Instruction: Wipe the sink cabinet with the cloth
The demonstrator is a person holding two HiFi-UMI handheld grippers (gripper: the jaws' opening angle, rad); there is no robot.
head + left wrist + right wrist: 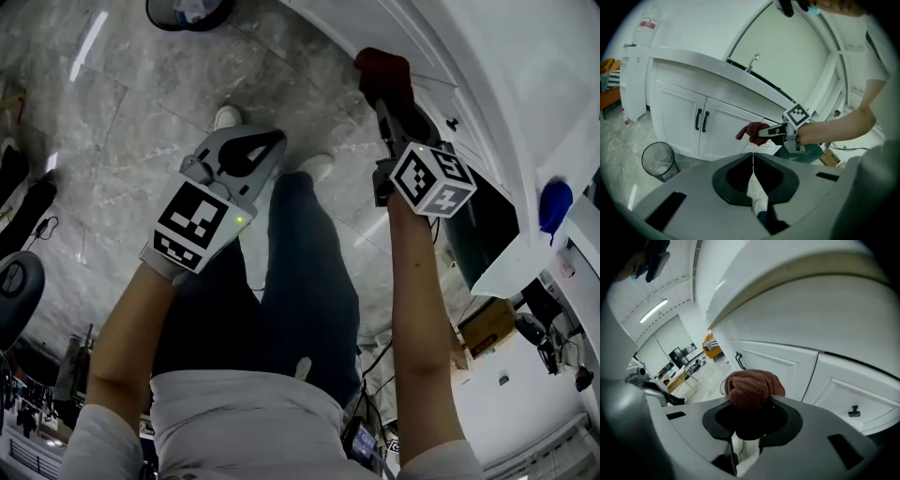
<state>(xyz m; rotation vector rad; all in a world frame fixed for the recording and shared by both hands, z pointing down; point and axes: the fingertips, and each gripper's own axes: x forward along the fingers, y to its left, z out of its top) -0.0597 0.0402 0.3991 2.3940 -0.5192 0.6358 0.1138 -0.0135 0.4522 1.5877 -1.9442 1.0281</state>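
A dark red cloth (382, 67) is bunched in my right gripper (380, 92), which is shut on it and holds it up at the front of the white sink cabinet (487, 84). In the right gripper view the cloth (752, 386) bulges out above the jaws, with panelled cabinet doors (787, 366) close behind; whether it touches them cannot be told. My left gripper (265, 142) hangs shut and empty over the floor, left of the person's legs. The left gripper view looks at the cabinet doors (712, 126) and at the right gripper with the cloth (751, 132).
A mesh waste bin (658, 161) stands on the grey marble floor left of the cabinet. A tap (752, 61) rises from the countertop. An opened dark cabinet compartment (483, 230) lies under my right wrist, with a cardboard box (486, 323) below it. The person's shoes (228, 117) are near the cabinet.
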